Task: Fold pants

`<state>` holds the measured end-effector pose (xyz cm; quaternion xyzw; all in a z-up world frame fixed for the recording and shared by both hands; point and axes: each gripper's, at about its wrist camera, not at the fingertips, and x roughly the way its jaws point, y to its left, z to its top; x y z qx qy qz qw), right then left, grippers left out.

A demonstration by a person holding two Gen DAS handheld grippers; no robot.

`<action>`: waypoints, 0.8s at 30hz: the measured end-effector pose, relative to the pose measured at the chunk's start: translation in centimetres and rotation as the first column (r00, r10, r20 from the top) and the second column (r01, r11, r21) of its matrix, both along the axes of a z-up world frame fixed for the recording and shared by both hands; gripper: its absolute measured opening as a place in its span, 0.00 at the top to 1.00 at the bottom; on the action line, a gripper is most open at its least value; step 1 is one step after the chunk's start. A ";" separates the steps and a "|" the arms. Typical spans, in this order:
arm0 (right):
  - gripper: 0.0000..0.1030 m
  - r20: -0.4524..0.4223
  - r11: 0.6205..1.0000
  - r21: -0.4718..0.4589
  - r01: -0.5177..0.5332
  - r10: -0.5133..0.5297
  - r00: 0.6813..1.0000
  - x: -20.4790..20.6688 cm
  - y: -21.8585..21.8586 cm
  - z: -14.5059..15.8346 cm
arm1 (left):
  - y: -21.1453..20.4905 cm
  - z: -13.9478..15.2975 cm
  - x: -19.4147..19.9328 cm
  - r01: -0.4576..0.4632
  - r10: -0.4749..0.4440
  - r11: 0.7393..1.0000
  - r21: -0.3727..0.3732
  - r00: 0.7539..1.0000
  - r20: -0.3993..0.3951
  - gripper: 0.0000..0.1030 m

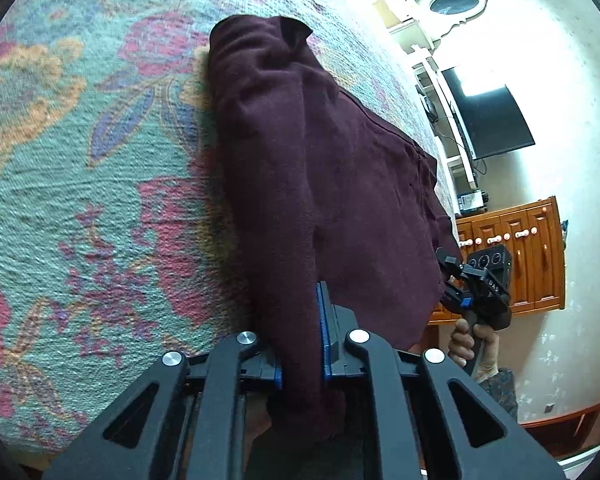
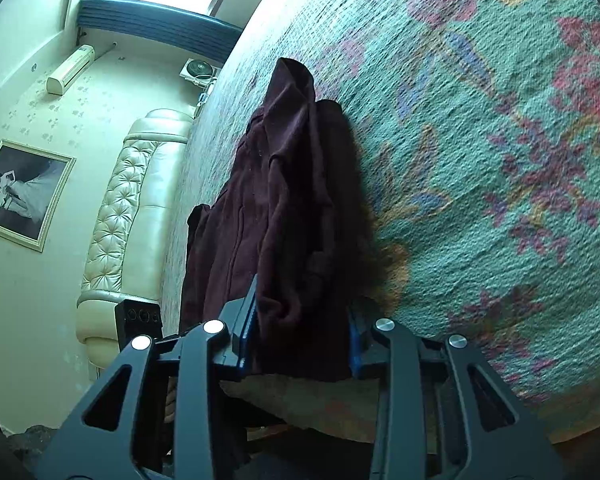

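Dark maroon pants (image 1: pixel 320 168) lie partly folded on a teal floral bedspread (image 1: pixel 80 160). My left gripper (image 1: pixel 300 344) is shut on a bunched edge of the pants, the cloth clamped between its blue pads. My right gripper (image 2: pixel 300 340) is shut on another bunched edge of the same pants (image 2: pixel 292 200). In the left wrist view the right gripper (image 1: pixel 476 284) and the hand holding it show at the right, beside the pants' near corner. The rest of the pants drapes away from both grippers across the bed.
The bedspread (image 2: pixel 480 160) covers the bed. A cream tufted headboard (image 2: pixel 120 208) and framed picture (image 2: pixel 20 192) stand at one side. A wooden cabinet (image 1: pixel 516 256), a dark TV screen (image 1: pixel 488 120) and white shelves stand beyond the bed's edge.
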<state>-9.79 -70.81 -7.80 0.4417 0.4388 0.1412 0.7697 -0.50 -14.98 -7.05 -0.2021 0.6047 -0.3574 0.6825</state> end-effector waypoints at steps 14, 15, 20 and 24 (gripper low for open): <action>0.69 0.010 1.000 -0.004 0.019 -0.018 1.000 0.3 3.0 1.2 | 1.3 0.8 0.7 -0.013 0.009 0.999 0.053 0.997 0.076 0.92; 0.69 0.011 1.000 -0.001 0.014 -0.014 1.000 0.4 3.1 1.1 | 1.4 0.9 0.8 -0.015 0.010 0.998 0.056 0.997 0.078 0.92; 0.69 0.012 1.000 0.013 -0.017 0.017 1.000 1.1 5.1 0.9 | 1.4 1.0 0.8 -0.039 0.033 0.997 0.071 0.996 0.088 0.92; 0.69 0.012 0.999 0.020 -0.045 0.045 0.999 2.2 7.0 0.9 | 2.5 1.2 0.7 -0.057 0.048 0.994 0.093 0.994 0.100 0.92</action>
